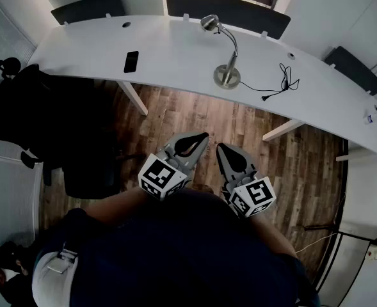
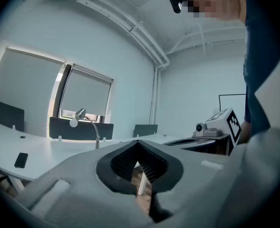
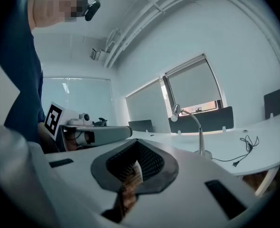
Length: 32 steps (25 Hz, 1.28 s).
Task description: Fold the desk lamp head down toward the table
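Note:
The silver desk lamp [image 1: 227,74] stands on the white curved desk [image 1: 175,56], its gooseneck arched up and its head [image 1: 208,23] raised toward the far edge. The lamp also shows small and far in the left gripper view [image 2: 86,121] and in the right gripper view [image 3: 192,122]. My left gripper [image 1: 203,136] and right gripper [image 1: 221,147] hang side by side over the wooden floor, well short of the desk. Both are shut with nothing between the jaws, as their own views show [image 2: 138,141] [image 3: 137,141].
A black phone [image 1: 131,61] lies on the desk to the left of the lamp. A black cable with plug [image 1: 283,82] lies to its right. Dark chairs [image 1: 89,7] line the far side. A black office chair [image 1: 79,165] stands at my left. White desk legs [image 1: 132,97] slant below the desktop.

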Motion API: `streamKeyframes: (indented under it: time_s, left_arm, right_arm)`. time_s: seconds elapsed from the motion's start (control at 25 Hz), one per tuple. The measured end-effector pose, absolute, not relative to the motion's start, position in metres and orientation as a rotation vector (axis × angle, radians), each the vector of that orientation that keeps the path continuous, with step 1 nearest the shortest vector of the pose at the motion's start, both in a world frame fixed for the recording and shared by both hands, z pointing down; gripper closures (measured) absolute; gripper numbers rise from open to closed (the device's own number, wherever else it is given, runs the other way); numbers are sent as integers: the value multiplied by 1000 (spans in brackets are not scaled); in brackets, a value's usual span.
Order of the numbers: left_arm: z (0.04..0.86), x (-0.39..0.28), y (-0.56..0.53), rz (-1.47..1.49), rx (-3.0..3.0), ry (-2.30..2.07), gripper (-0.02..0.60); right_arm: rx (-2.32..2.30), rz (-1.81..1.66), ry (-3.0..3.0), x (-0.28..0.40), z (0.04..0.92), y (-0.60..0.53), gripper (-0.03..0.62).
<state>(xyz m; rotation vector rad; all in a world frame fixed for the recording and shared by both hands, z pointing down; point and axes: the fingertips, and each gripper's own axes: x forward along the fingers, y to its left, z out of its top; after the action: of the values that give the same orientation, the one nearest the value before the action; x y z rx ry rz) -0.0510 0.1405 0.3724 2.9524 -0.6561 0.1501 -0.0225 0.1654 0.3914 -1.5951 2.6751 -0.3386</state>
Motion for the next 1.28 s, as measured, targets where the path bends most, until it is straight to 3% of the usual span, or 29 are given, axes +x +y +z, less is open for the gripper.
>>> streamKeyframes:
  time_s: [1.28]
  left_arm:
    - [357,-110,96,61,3024,-538,575]
  right_arm:
    - [-1795,-307,2526,-59,385,114,582]
